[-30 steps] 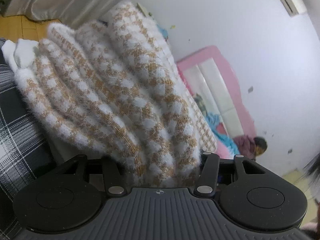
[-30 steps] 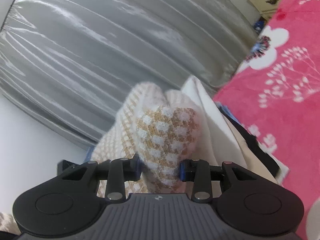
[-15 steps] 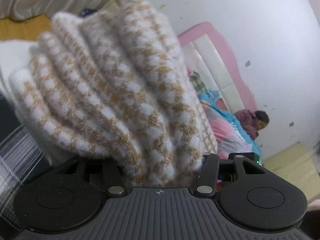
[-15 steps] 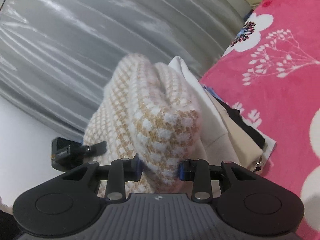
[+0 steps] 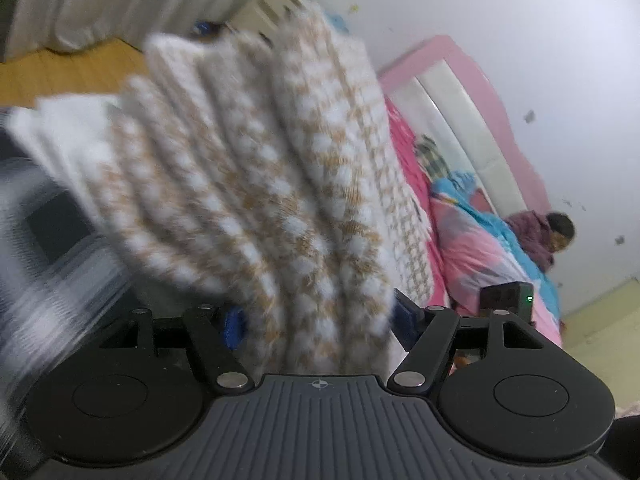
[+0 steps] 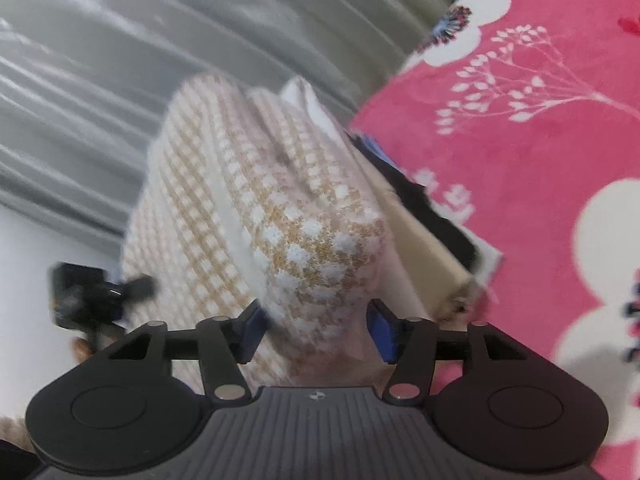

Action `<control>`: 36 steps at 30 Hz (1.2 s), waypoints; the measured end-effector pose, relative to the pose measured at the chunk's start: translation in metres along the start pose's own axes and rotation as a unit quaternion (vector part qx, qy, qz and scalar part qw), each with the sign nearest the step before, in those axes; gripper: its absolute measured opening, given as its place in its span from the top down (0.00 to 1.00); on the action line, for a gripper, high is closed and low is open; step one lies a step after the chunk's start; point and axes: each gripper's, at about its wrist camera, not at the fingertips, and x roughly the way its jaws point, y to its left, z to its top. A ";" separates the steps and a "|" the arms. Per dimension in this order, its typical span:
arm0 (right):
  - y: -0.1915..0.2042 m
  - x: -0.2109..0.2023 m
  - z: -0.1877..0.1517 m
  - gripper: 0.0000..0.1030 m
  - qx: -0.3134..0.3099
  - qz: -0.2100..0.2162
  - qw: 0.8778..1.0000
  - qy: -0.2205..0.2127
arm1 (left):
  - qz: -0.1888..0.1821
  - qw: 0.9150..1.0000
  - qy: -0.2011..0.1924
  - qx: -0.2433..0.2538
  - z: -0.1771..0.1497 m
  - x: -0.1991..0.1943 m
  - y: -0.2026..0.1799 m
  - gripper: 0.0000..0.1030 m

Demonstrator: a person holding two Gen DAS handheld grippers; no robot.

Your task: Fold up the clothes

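Right wrist: sweater (image 6: 320, 248) between parted jaws

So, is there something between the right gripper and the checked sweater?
No, nothing visible. A bunched fold of the checked sweater sits directly between the pads of the right gripper, whose jaws have just been opening; small gaps show beside the fabric.

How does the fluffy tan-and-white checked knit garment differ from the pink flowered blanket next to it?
The fluffy tan-and-white checked knit garment is bunched into thick folds; the pink flowered blanket lies spread flat. The garment carries small checks; the blanket, large white blossoms and sprigs. Both look soft and fuzzy.
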 end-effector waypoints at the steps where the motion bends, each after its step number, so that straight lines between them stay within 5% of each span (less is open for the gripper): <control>1: 0.003 -0.006 0.002 0.42 -0.007 -0.018 1.000 0.013 | 0.011 1.000 -0.009 -0.002 -0.002 -0.009 -0.005 0.32; 5: 0.026 -0.043 0.003 0.46 -0.074 -0.106 0.990 0.048 | 0.039 0.996 -0.064 0.037 -0.018 -0.057 -0.040 0.33; 9: 0.071 -0.074 -0.002 0.60 -0.205 -0.149 0.967 0.021 | 0.026 0.988 -0.087 0.124 -0.039 -0.090 -0.079 0.33; 15: 0.139 -0.053 -0.022 0.62 -0.399 -0.143 0.901 -0.087 | 0.051 0.967 -0.064 0.242 -0.056 0.002 -0.122 0.37; 17: 0.151 -0.032 -0.018 0.62 -0.438 -0.143 0.884 -0.085 | 0.106 0.956 -0.070 0.266 -0.069 0.022 -0.112 0.40; 20: 0.159 0.001 -0.001 0.62 -0.465 -0.151 0.869 -0.077 | 0.112 0.961 -0.106 0.229 -0.081 0.030 -0.087 0.40; 24: 0.138 0.046 0.026 0.62 -0.448 -0.169 0.875 -0.074 | 0.093 0.969 -0.124 0.194 -0.089 0.028 -0.066 0.40; 27: 0.100 0.075 0.051 0.57 -0.357 -0.159 0.919 -0.046 | 0.080 0.973 -0.129 0.172 -0.093 0.024 -0.055 0.41; 30: 0.098 0.063 0.059 0.57 -0.333 -0.140 0.931 -0.053 | 0.059 0.976 -0.124 0.166 -0.068 0.007 -0.077 0.41; 36: 0.111 0.036 0.086 0.57 -0.305 -0.083 0.944 -0.093 | 0.038 0.952 -0.200 0.230 -0.011 0.011 -0.107 0.37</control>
